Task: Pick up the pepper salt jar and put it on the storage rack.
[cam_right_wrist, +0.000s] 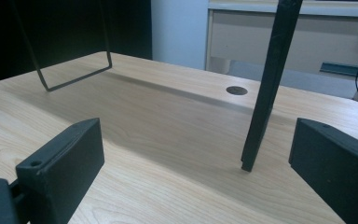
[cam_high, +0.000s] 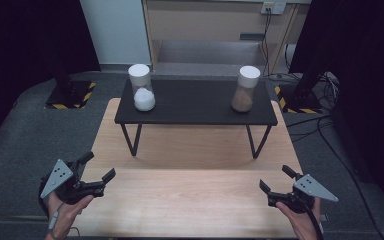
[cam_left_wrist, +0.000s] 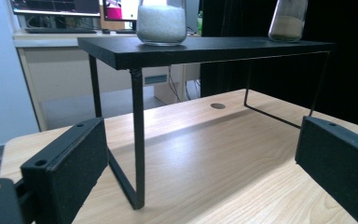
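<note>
From above I've got my left gripper down at seven o'clock on the wooden table and my right gripper at five o'clock, both with jaws spread wide and nothing between them. Straight ahead at twelve o'clock stands the black shelf, and on it two jars with white lids: the jar of white grains at its eleven o'clock end, the jar of brown powder at its one o'clock end, well apart from each other and from both my hands. Only the high view gives me those lids; my left gripper view cuts both jars off at the top edge, the white one at twelve o'clock, the brown one at one o'clock, glass clear, the contents sitting in the lower part. That view also shows the shelf's thin wire leg planted just ahead of my open jaws. My right gripper view shows a dark leg at one o'clock standing on the wood, and a round hole in the tabletop beyond it.
</note>
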